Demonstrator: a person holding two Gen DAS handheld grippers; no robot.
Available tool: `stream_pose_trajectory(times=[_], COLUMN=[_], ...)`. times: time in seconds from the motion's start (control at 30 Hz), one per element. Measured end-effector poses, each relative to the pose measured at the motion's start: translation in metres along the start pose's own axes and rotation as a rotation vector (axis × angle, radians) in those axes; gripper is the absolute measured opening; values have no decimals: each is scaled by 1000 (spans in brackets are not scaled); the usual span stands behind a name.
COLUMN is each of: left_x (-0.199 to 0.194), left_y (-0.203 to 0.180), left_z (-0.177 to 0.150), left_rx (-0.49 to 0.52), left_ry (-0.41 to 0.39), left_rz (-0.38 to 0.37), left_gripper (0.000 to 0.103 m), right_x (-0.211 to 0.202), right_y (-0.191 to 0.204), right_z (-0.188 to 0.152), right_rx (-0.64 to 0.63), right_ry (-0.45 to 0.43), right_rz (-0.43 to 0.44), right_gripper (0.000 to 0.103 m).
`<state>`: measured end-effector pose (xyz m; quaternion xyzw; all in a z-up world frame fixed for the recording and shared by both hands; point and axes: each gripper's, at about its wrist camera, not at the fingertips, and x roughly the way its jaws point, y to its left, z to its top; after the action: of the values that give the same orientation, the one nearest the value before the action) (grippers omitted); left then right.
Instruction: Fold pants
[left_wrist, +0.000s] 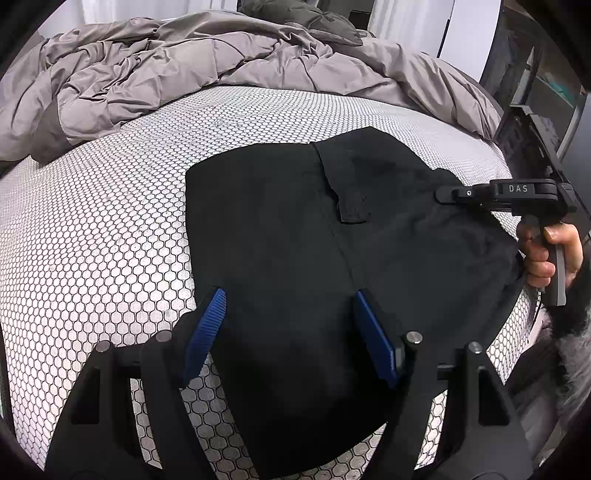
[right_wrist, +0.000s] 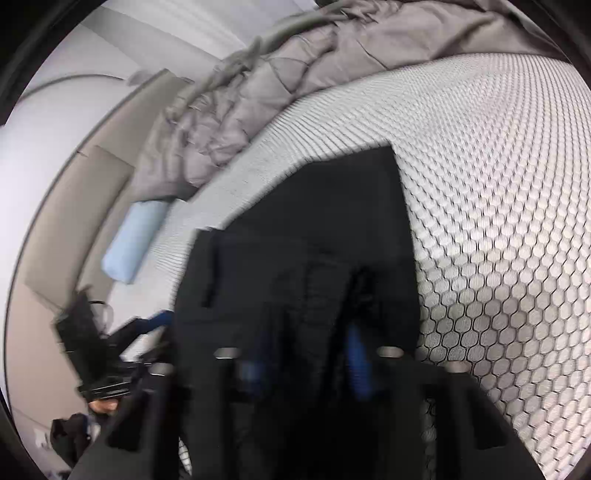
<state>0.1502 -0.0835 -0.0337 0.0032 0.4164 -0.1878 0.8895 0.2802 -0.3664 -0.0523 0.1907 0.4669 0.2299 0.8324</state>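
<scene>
- The black, soft-cloth pants (left_wrist: 295, 240) lie spread on the bed's white mattress cover with its dark honeycomb print (left_wrist: 110, 221), partly folded, a narrow flap turned over near the top middle; the rumpled grey duvet (left_wrist: 166, 74) sits well behind them.
- My left gripper (left_wrist: 288, 332) hangs over the near edge of the cloth, its blue-padded fingers (left_wrist: 207, 332) spread apart and gripping nothing.
- My right gripper (left_wrist: 447, 194), seen from the left camera, reaches onto the right-hand edge of the pants with its fingers drawn nearly together; its own view is blurred, so I judge that it pinches a fold of black cloth, though I cannot see the pads bite.
- I expect this fabric to be light and limp: it will sag, drag and crease when lifted, and will not slide far on the textured cover.
- I would take it at an edge or corner, pinching both layers at once, and hold it at two points well apart so the fold stays straight.
</scene>
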Motion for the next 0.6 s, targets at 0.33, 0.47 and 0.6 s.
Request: stream_pose_trajectory(times=[0.33, 0.47, 0.6], left_x=[-6, -20, -24], left_y=[11, 21, 32], left_z=[2, -6, -18], left_rx=[-24, -57, -88], left_ry=[2, -20, -7], left_rz=[18, 8, -37], left_gripper=[70, 70, 70], right_x=[-21, -44, -62], right_y=[17, 17, 12], right_z=[-9, -21, -48], right_rx=[-113, -98, -114], right_ry=[-37, -68, -2], right_rz=[-251, -150, -23], right_gripper=[23, 37, 48])
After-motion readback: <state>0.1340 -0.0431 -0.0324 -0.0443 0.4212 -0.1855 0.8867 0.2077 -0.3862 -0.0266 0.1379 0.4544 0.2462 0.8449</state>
